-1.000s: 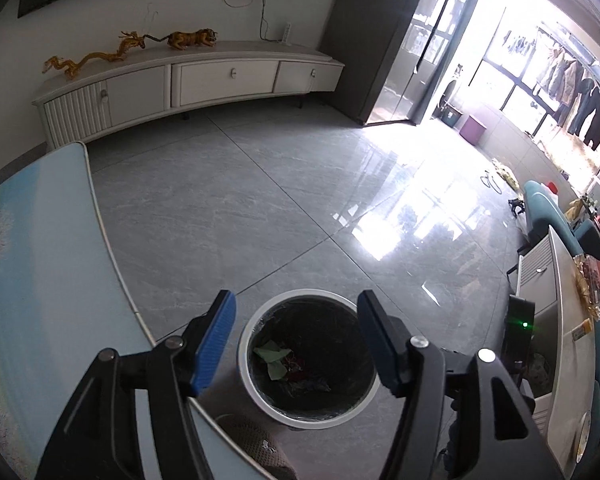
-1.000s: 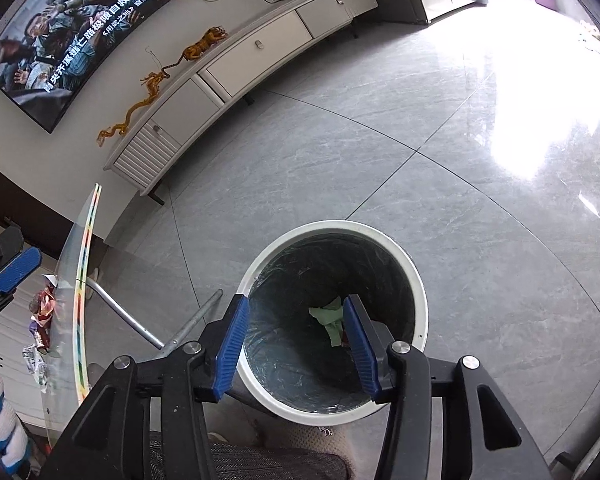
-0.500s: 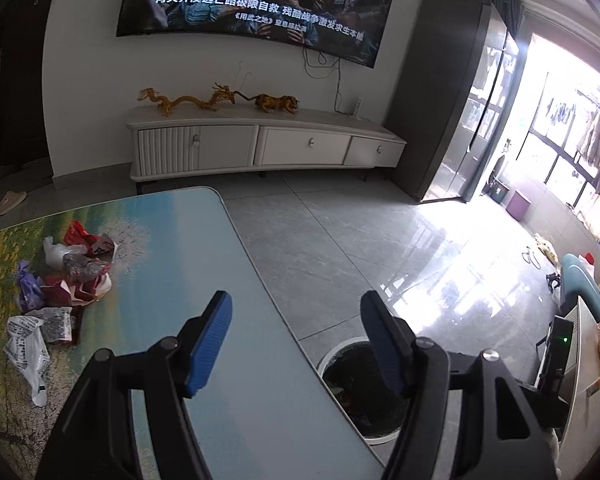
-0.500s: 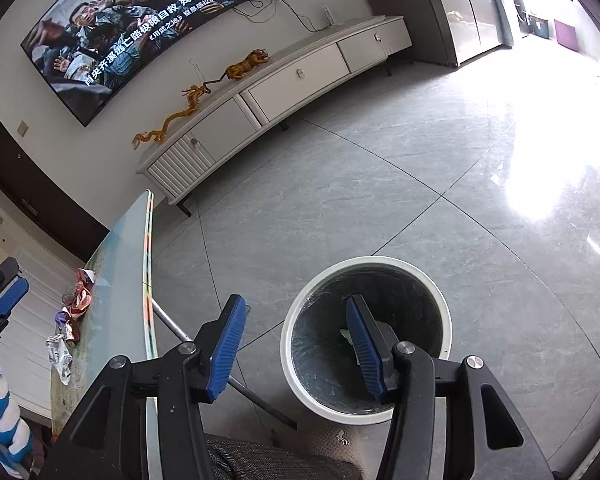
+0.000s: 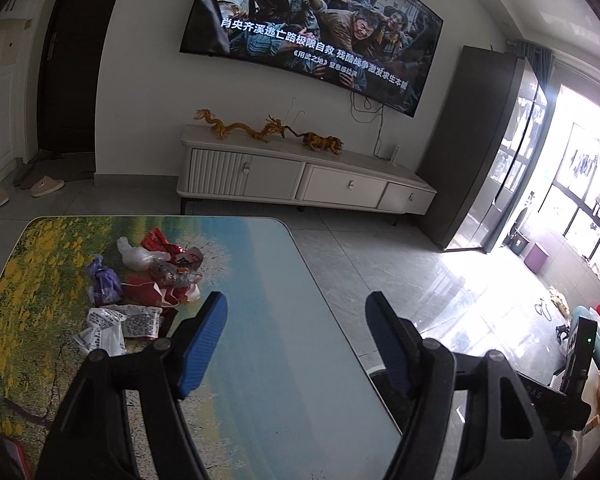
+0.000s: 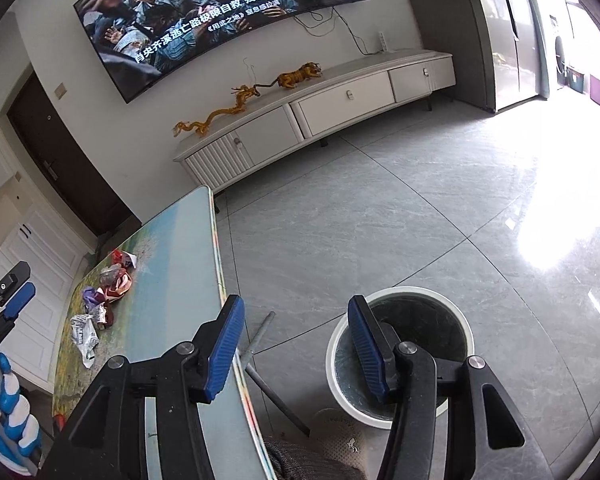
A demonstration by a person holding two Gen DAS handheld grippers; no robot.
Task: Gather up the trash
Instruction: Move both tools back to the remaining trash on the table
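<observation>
Both claws are spread wide, holding nothing: the left claw (image 5: 296, 344) over the surface (image 5: 260, 280), wrappers (image 5: 140, 280) heaped there; the right claw (image 6: 296, 348) above the black-lined bin (image 6: 440, 320), contents hidden.

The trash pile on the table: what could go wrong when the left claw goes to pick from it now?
1. The wrappers lie tangled together, so the open left claw may drag neighbours along or drop some.
2. The thin white printed wrapper lies flat and may slip out.
3. The bin stands on the floor beside the table; carried pieces may fall outside it.
</observation>
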